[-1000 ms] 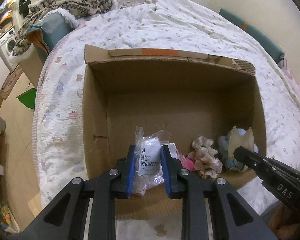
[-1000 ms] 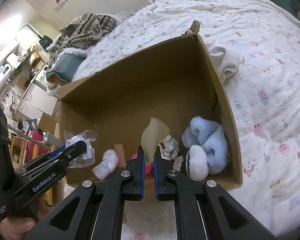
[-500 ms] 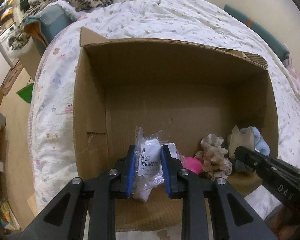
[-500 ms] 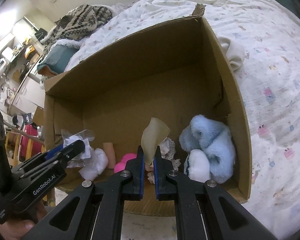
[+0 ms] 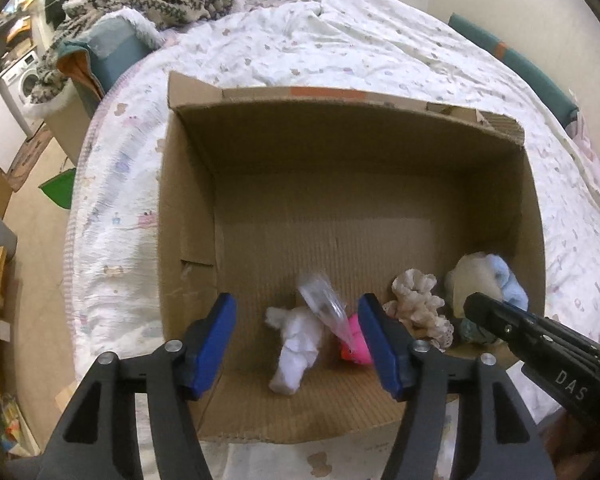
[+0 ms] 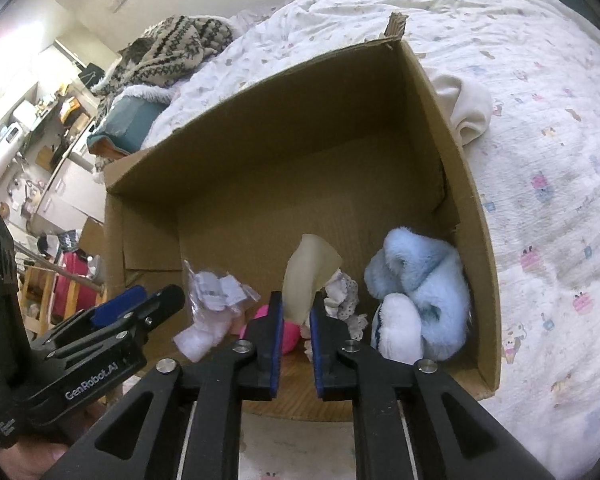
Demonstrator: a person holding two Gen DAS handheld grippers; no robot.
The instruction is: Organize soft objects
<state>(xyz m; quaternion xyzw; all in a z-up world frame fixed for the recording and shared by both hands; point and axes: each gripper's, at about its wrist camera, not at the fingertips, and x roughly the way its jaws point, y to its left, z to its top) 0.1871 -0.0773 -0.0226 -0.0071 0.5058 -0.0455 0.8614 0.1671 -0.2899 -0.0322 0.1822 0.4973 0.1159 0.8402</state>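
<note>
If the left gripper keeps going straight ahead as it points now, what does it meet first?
Probably the clear plastic bag lying on the white fluffy item on the cardboard box floor, between the left gripper's open fingers; depth is uncertain.

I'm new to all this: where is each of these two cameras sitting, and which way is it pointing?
Left wrist view: rides on the left gripper, looking forward and down into the cardboard box on the bed; its own blue-padded fingers spread wide, the right gripper's tip at lower right.
Right wrist view: rides on the right gripper, looking into the box from its right side; its fingers pinch a beige piece; the left gripper shows at lower left.
Shared: box, white plush, pink item, blue plush, bed.
</note>
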